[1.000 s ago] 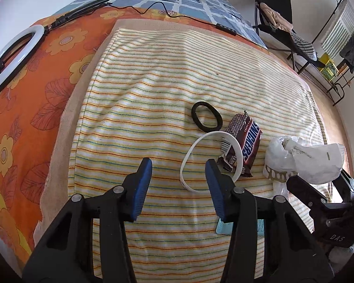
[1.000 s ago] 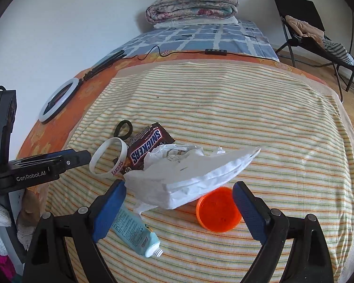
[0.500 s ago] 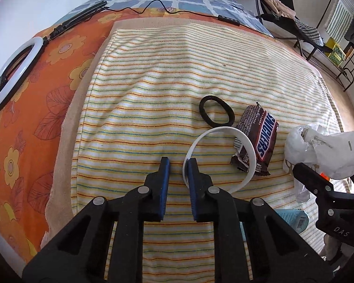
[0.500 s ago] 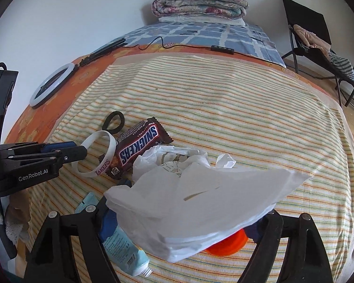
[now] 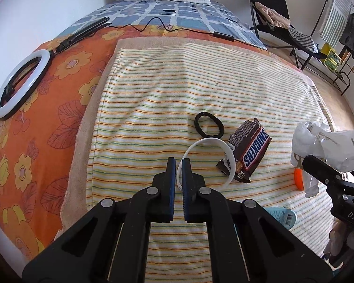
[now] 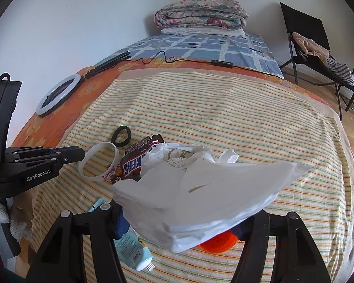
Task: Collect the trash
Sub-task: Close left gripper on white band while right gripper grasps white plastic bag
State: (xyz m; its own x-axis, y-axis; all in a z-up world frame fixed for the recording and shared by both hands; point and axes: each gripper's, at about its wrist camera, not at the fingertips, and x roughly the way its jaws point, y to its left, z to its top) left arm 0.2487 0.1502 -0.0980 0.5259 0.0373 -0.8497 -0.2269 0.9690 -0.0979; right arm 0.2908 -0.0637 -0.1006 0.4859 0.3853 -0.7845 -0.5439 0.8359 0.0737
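Observation:
My left gripper [image 5: 178,165] is shut on the near edge of a white "Lakers" wristband [image 5: 206,139], which tilts up off the striped towel [image 5: 177,82]. Beside the band lie a Snickers wrapper [image 5: 250,151] and a black hair tie [image 5: 208,125]. In the right wrist view a crumpled white plastic bag [image 6: 200,188] bulges up between the closing jaws of my right gripper [image 6: 179,226] and hides its fingertips. An orange lid [image 6: 217,245] and a pale blue tube [image 6: 132,252] lie under the bag's edges. The left gripper [image 6: 80,153] reaches in from the left.
A ring light [image 5: 18,82] and its black cable lie on the orange flowered sheet at the left. Folded blankets [image 6: 200,14] are stacked at the far end of the bed. A black chair [image 6: 304,37] with clothes stands on the right.
The left jaws went from wide apart to shut on the wristband's edge. The right jaws narrowed around the bag, which has bulged up and now covers the fingertips.

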